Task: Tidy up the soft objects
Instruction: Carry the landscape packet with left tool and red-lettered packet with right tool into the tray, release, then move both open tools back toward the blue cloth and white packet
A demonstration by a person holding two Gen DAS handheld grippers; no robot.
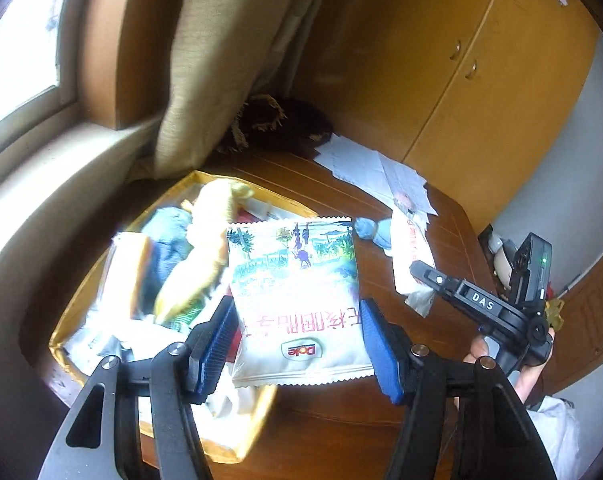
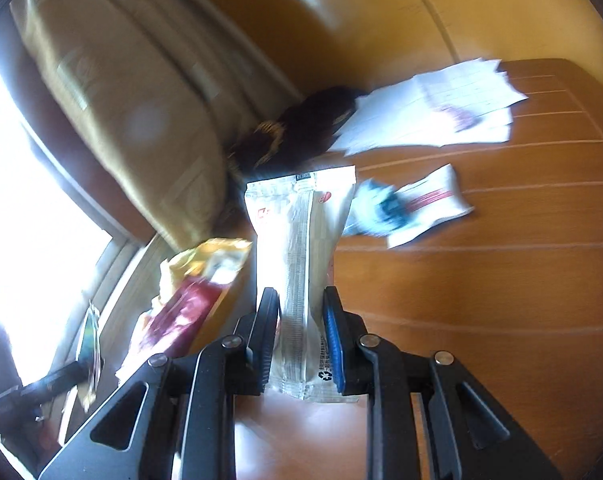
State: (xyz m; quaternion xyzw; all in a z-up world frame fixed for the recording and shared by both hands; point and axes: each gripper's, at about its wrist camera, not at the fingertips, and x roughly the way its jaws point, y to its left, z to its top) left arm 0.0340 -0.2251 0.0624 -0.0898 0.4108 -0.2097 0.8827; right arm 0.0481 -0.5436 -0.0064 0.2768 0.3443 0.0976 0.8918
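Note:
In the left wrist view my left gripper (image 1: 297,344) is shut on a white Dole snack packet (image 1: 297,296) with a picture on it, held over the edge of a gold cardboard box (image 1: 65,320). The box holds a yellow plush toy (image 1: 205,248), blue cloth and several packets. In the right wrist view my right gripper (image 2: 301,340) is shut on a white sachet (image 2: 301,256) shown from its seamed back, above the brown table (image 2: 501,300). A blue soft object (image 1: 375,230) lies on the table beside a white packet (image 2: 429,204).
A tan cushion (image 1: 217,64) leans at the back by the window. A dark fringed cloth (image 1: 277,124) and white papers (image 1: 373,168) lie at the table's far side. Wooden cupboard doors (image 1: 461,60) stand behind. The right gripper's body (image 1: 489,304) shows at the right.

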